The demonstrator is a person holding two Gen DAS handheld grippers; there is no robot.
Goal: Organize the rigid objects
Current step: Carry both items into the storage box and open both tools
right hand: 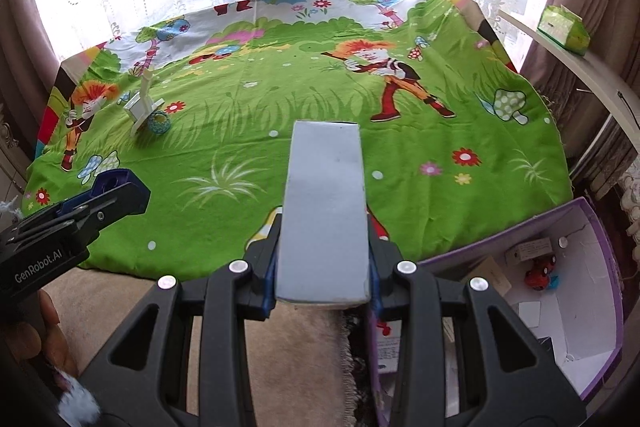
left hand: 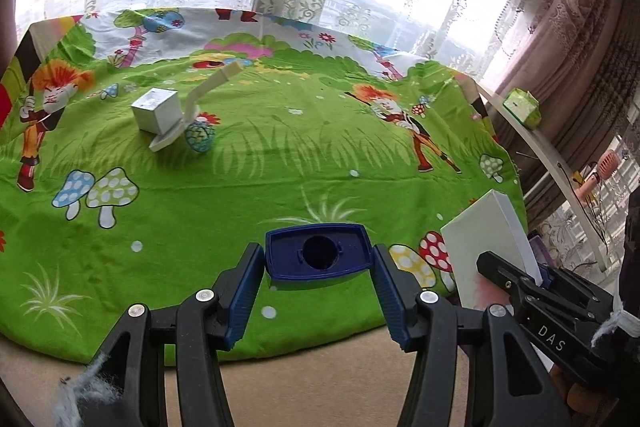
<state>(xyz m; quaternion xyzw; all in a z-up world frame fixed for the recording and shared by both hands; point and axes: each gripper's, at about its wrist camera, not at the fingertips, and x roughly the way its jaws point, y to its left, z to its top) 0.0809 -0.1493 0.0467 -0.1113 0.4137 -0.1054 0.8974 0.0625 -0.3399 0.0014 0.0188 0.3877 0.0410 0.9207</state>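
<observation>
My left gripper [left hand: 320, 261] is shut on a dark blue rectangular plastic piece [left hand: 318, 247] with a round hole, held over the near edge of the green cartoon cloth [left hand: 280, 155]. My right gripper [right hand: 324, 233] is shut on a flat white box [right hand: 326, 203], which stands up between its fingers. The left wrist view shows that box [left hand: 486, 247] at the right. Far left on the cloth lie a small white cube box [left hand: 158, 109] and a bent white plastic part [left hand: 198, 99]. In the right wrist view the left gripper [right hand: 120, 193] shows with the blue piece [right hand: 114, 181].
A purple-edged open carton [right hand: 592, 307] sits on the floor at the lower right, with a red toy [right hand: 540, 273] and paper items inside. A green pack [right hand: 564, 29] rests on the white ledge at the right. Lace curtains and a window stand behind the cloth.
</observation>
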